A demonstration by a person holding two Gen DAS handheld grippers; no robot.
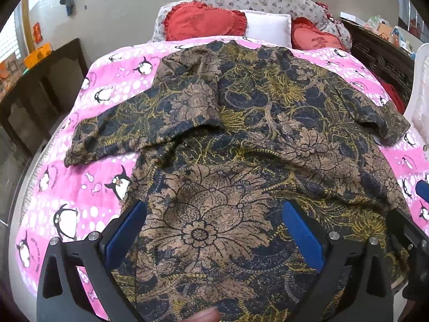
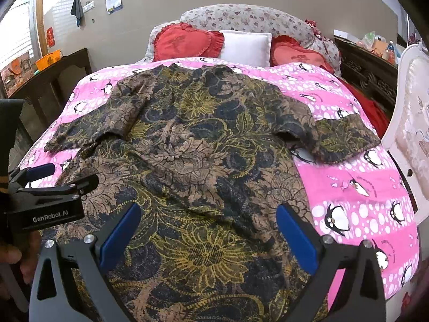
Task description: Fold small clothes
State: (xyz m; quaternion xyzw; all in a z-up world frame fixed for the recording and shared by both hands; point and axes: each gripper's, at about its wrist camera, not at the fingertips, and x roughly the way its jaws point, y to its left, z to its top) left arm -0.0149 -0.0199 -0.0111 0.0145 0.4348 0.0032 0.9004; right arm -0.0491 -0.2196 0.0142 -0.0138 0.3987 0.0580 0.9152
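A dark short-sleeved shirt with a brown, gold and navy flower print [image 1: 241,145] lies spread flat on a pink penguin-print blanket [image 1: 80,204], collar toward the pillows, both sleeves out to the sides. It also shows in the right wrist view [image 2: 198,145]. My left gripper [image 1: 214,214] is open and empty over the shirt's lower left part. My right gripper [image 2: 209,214] is open and empty over the lower right part. The left gripper also shows at the left of the right wrist view [image 2: 51,177].
Two red heart cushions [image 2: 187,43] and a white pillow [image 2: 245,45] lie at the head of the bed. A dark wooden table [image 2: 61,77] stands to the left, a dark carved cabinet [image 2: 367,67] and a white padded chair [image 2: 410,123] to the right.
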